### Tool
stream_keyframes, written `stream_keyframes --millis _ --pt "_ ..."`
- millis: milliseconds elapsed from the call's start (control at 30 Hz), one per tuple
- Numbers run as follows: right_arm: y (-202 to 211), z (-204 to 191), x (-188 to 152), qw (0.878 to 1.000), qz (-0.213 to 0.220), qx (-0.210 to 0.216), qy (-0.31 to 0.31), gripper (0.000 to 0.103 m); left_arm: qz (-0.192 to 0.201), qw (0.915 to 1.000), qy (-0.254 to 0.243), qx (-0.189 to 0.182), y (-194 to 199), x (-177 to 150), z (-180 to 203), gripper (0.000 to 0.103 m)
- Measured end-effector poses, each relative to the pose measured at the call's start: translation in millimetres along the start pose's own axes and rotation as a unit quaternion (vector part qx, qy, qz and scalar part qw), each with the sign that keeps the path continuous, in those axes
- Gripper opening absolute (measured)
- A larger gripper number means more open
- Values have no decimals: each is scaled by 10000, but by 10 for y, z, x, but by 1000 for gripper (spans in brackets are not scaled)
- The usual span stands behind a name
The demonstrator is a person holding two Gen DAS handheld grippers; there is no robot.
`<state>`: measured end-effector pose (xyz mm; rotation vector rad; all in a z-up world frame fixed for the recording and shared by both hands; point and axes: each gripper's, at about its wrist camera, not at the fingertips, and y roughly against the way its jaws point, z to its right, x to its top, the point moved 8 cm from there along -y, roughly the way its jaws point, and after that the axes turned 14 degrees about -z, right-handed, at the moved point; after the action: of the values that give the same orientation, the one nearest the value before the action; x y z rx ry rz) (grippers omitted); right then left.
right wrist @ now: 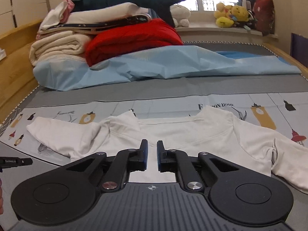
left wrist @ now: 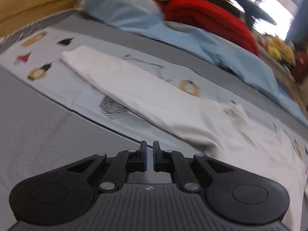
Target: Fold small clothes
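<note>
A white long-sleeved shirt (right wrist: 192,134) lies flat on a pale printed cloth (right wrist: 259,104), neckline away from me and sleeves spread to both sides. My right gripper (right wrist: 152,144) hovers over the shirt's body, its jaws nearly together with nothing clamped between them. In the left wrist view one sleeve (left wrist: 134,88) of the shirt runs diagonally across the printed cloth (left wrist: 38,57). My left gripper (left wrist: 149,146) is over the grey mattress (left wrist: 38,134) just short of the cloth's edge, its jaws shut on nothing. That view is blurred.
Behind the shirt lie a crumpled light blue sheet (right wrist: 163,63), a red blanket (right wrist: 130,36) and a stack of folded cream bedding (right wrist: 57,46). Plush toys (right wrist: 231,15) sit on the windowsill. A wooden bed frame (right wrist: 15,57) borders the left. A black tool part (right wrist: 15,161) shows at left.
</note>
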<state>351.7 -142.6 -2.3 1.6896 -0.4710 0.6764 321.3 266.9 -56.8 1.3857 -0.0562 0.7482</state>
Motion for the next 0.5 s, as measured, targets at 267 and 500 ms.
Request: stream_keyframes --millis 267,500 --pt "-203 38 -63 9992 -393 19 -2 10 475 9979 50 444 -441 980 -766 7" --pt "-371 138 -164 9972 -725 -155 135 10 571 9926 859 637 -796 1622 -1631 43"
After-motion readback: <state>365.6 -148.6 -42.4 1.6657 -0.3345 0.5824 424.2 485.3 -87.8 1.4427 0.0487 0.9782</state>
